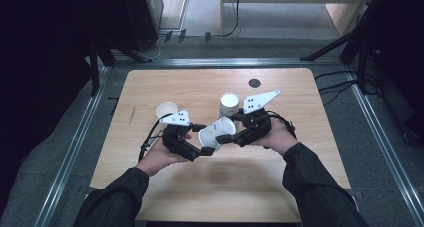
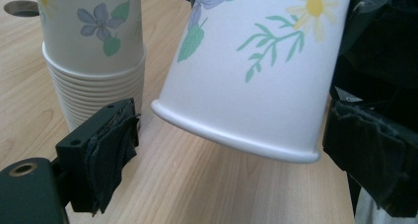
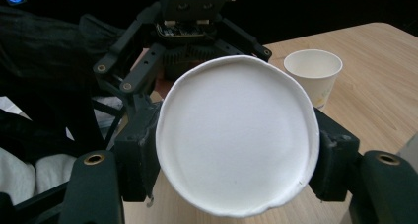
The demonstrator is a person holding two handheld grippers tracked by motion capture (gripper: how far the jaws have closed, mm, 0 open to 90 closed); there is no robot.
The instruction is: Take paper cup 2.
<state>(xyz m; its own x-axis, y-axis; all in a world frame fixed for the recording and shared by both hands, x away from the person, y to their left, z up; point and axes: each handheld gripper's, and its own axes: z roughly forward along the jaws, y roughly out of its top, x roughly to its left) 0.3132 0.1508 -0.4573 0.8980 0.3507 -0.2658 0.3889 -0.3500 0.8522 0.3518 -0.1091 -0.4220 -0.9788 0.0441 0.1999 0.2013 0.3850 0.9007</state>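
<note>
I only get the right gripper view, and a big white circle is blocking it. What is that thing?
Observer: It's the bottom of a paper cup. The left gripper view shows flowers printed on its side.
Operator: Is it standing up?
Observer: No. The high view shows it tilted, clamped by the right gripper, with its rim pointing at the left gripper, whose jaws are open.
Operator: Are there more cups besides the single cup I can see?
Observer: Yes. A stack of cups stands on the table just behind the tilted one.
</note>
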